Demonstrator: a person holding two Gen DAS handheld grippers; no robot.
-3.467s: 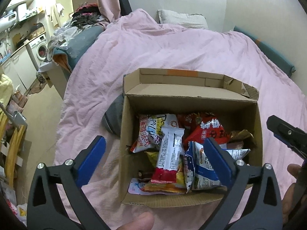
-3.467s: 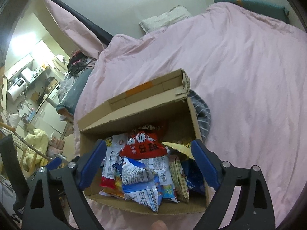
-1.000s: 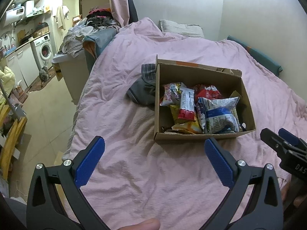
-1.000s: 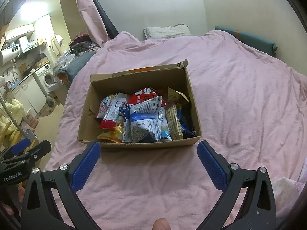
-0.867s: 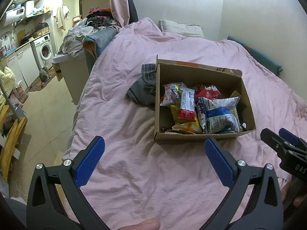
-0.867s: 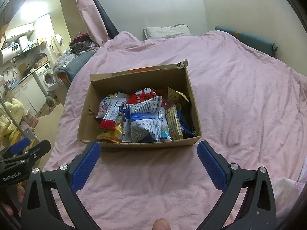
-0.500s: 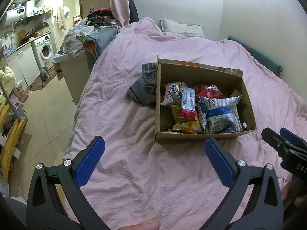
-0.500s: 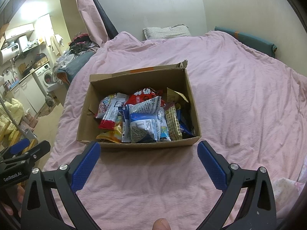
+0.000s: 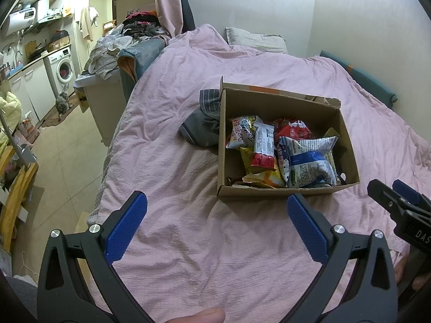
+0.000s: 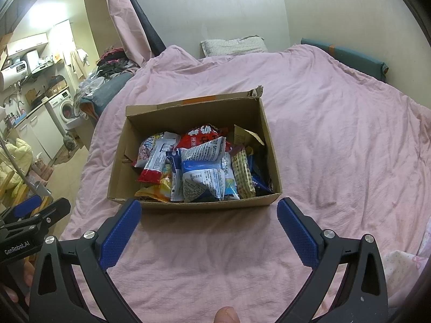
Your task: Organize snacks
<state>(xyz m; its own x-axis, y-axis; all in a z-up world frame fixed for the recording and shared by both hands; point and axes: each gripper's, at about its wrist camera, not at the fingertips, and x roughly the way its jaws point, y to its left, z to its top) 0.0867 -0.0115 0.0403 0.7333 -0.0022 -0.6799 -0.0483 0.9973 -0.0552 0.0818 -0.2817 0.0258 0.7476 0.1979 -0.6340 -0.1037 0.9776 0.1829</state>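
An open cardboard box (image 9: pixel 280 102) (image 10: pixel 194 110) sits on the pink bed cover, filled with several snack packets. A blue-and-white bag (image 9: pixel 309 164) (image 10: pixel 204 175) lies on top, a red-ended white bar (image 9: pixel 264 145) (image 10: pixel 153 164) to its left, a red packet (image 9: pixel 293 129) (image 10: pixel 199 137) behind. My left gripper (image 9: pixel 216 224) is open, held back from the box's near wall and to its left, nothing between its blue pads. My right gripper (image 10: pixel 208 227) is open too, just short of the box's near wall, and holds nothing.
A grey striped cloth (image 9: pixel 204 123) lies against the box's left side. The pink bed cover (image 10: pixel 336 134) spreads wide to the right, with a pillow (image 10: pixel 231 45) at the far wall. Left of the bed the floor drops away toward a washing machine (image 9: pixel 63 67) and cluttered furniture.
Since 3.5 s ago both grippers have pulled up and back from the box, which was close under them. Over the last second almost nothing has moved.
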